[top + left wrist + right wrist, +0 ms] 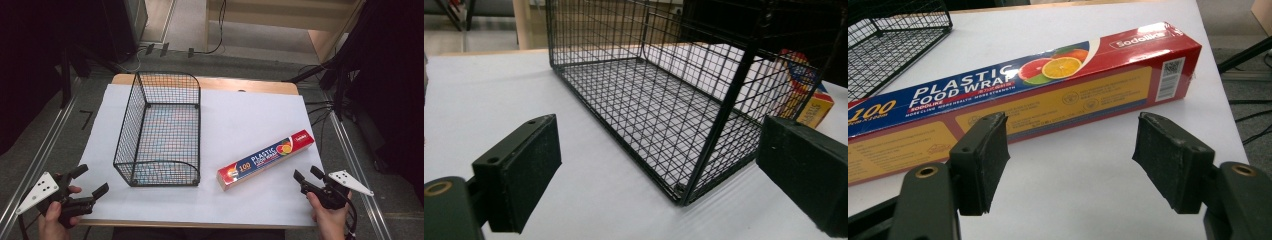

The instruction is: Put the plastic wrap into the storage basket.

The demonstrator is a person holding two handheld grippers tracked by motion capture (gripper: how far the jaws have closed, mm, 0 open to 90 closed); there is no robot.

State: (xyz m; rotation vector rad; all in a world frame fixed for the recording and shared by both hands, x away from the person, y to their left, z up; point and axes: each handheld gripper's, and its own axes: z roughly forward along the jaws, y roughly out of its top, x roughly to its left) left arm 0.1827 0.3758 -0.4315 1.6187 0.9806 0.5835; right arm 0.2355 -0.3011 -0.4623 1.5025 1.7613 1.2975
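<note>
Covering wooden table point(260, 86), white sheet point(250, 120).

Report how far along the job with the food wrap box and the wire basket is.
Done: nothing yet. The food wrap box lies flat on the white table cover, beside the empty wire basket and apart from it. In hand: the right gripper is open, facing the box without touching it; the left gripper is open near the basket's corner. Left: probably gripping the box and moving it.
</note>
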